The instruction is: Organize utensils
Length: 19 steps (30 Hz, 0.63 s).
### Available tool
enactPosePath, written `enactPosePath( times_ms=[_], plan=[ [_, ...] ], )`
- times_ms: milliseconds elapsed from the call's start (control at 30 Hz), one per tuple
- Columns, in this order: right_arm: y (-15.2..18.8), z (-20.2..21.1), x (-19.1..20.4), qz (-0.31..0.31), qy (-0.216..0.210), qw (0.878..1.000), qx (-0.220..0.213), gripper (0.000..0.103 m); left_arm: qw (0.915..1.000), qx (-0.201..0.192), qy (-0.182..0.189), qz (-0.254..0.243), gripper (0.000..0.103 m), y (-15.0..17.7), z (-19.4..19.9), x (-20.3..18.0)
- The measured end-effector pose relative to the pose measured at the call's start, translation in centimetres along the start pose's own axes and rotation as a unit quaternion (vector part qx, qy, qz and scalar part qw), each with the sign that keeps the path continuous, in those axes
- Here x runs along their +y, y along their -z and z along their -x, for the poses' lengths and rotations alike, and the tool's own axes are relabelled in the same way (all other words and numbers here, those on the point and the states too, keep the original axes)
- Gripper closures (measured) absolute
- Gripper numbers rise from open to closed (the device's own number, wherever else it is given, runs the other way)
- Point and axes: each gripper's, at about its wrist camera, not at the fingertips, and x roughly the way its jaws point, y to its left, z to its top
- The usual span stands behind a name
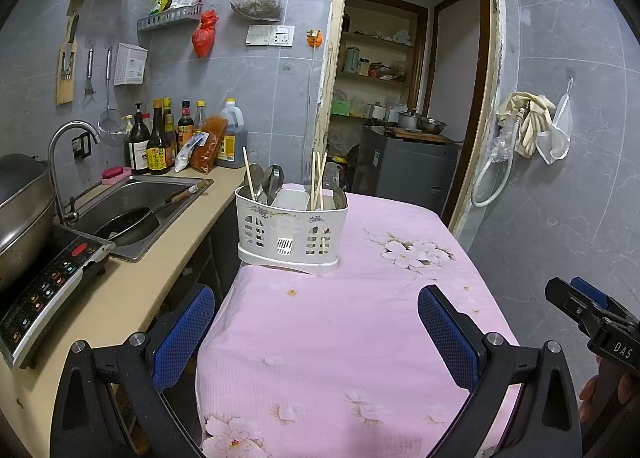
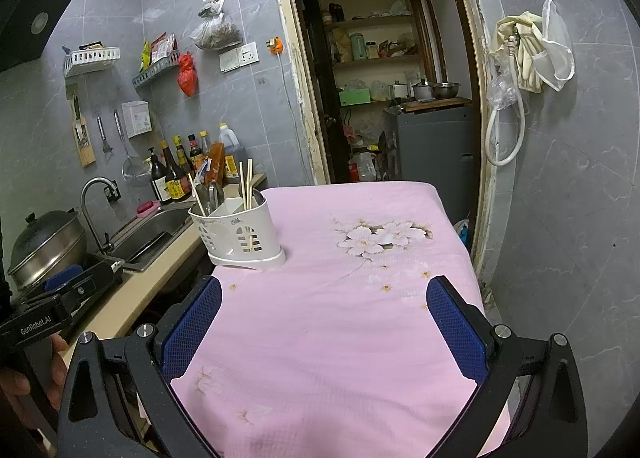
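A white plastic utensil caddy [image 1: 290, 234] stands upright on the far left part of a table under a pink floral cloth [image 1: 360, 338]. It holds steel spoons [image 1: 272, 180] and wooden chopsticks [image 1: 319, 182] in two compartments. It also shows in the right wrist view [image 2: 240, 236], with chopsticks [image 2: 249, 182]. My left gripper [image 1: 316, 322] is open and empty, hovering over the near end of the cloth. My right gripper [image 2: 324, 322] is open and empty, to the right of the left one and also over the cloth [image 2: 340, 338].
A counter [image 1: 132, 298] runs along the left with a sink [image 1: 136, 210] holding a pan, a tap, sauce bottles [image 1: 160, 142], an induction cooker [image 1: 48, 290] and a steel pot. An open doorway [image 1: 400, 98] lies behind the table. The right gripper's body [image 1: 592, 318] shows at the edge.
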Motion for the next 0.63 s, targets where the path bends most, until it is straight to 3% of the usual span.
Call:
enactPosePath(
  times_ms=[633],
  plan=[
    [0.6, -1.4, -0.1, -0.005, 0.008, 1.000, 0.015, 0.002, 0.9999, 0.000, -0.013, -0.003, 0.000, 0.2, -1.1, -0.3]
  ],
)
